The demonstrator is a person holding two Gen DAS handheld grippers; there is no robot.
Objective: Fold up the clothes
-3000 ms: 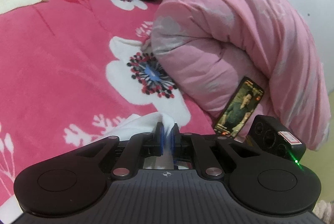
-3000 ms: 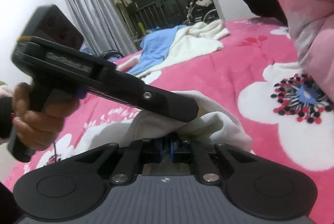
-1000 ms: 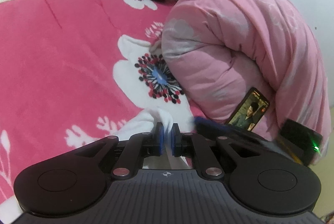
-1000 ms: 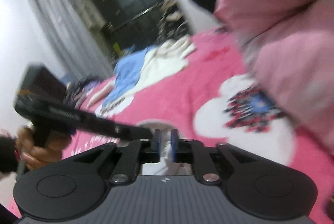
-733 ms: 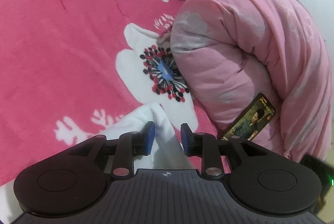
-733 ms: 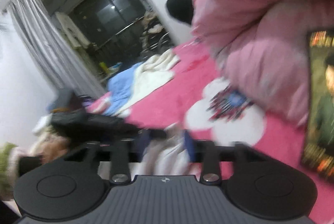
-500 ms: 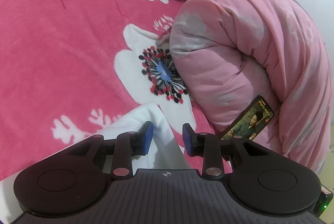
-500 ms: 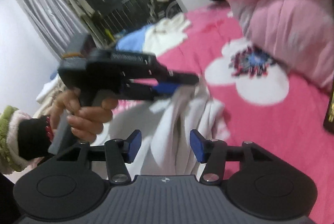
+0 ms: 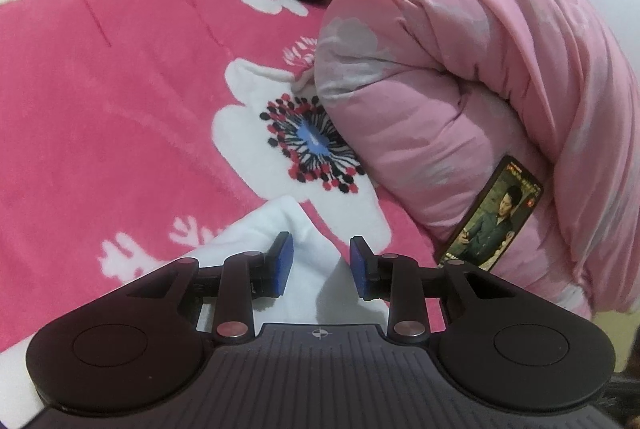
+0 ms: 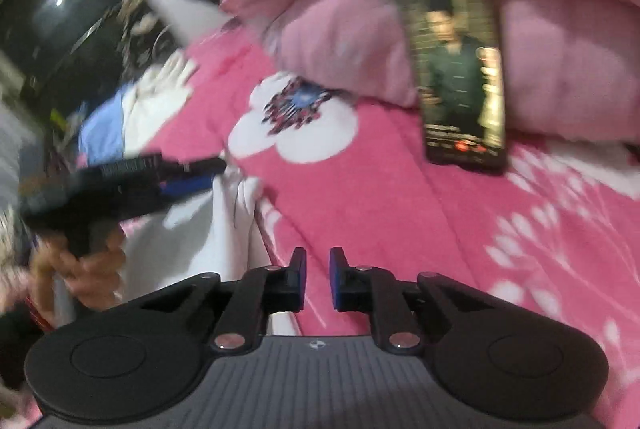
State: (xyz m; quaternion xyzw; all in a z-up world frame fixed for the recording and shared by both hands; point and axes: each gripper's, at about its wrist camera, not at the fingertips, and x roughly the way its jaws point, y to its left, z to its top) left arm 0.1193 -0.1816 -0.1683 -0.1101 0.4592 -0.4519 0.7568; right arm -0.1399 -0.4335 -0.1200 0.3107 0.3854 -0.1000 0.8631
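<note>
Both jaws released: left gripper, right gripper. White cloth looks soft, floppy (light); pinch the corners.

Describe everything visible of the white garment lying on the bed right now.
The white garment is soft, fleecy-looking cloth, plain with no print visible. It lies on the pink floral blanket, one rounded folded corner pointing toward the quilt. The left gripper hovers over that corner with jaws apart, gripping nothing. In the right wrist view the cloth shows lengthwise creases and bunched layers; the right gripper is beside it, over blanket, also open. Its far extent is hidden.
</note>
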